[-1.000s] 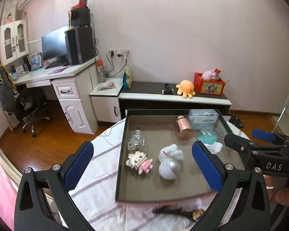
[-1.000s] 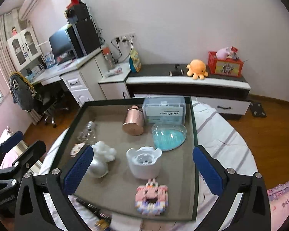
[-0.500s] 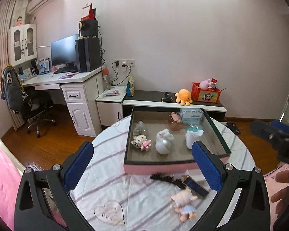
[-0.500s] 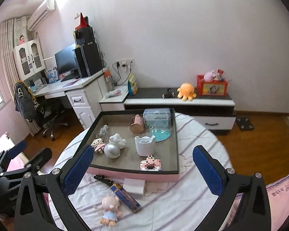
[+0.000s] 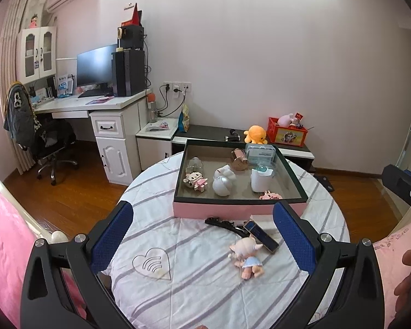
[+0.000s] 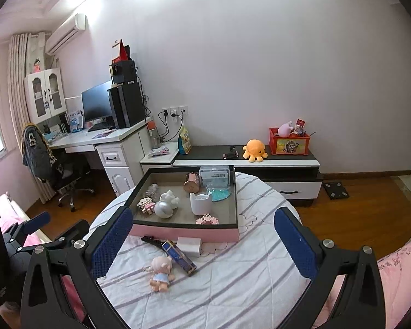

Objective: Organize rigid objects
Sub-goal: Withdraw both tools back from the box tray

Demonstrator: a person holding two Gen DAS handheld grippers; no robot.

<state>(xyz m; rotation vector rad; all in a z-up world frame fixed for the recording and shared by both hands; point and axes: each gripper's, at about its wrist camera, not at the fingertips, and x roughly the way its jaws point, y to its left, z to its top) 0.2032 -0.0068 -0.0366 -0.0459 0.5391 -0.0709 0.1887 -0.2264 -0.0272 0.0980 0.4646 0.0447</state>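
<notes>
On a round table (image 5: 205,296) draped in white cloth with grey stripes sits a shallow rectangular tray (image 5: 238,207), pink-walled, dark-rimmed, with a matte taupe floor. Inside it stand a glossy silver egg-shaped piece (image 5: 222,186), a smooth white holder (image 5: 261,181), a coppery cylinder (image 5: 239,159), a clear plastic box (image 5: 260,154) and two blocky brick figures (image 5: 196,181). Just in front of the tray, on the cloth, lie a soft-looking doll (image 6: 160,272), a slim navy box with gold edges (image 6: 179,256), a white block (image 6: 189,245) and a black toothed clip (image 6: 152,240). Left gripper (image 5: 202,241) and right gripper (image 6: 202,242) both hover spread wide and empty, their blue pads dimpled like mesh.
</notes>
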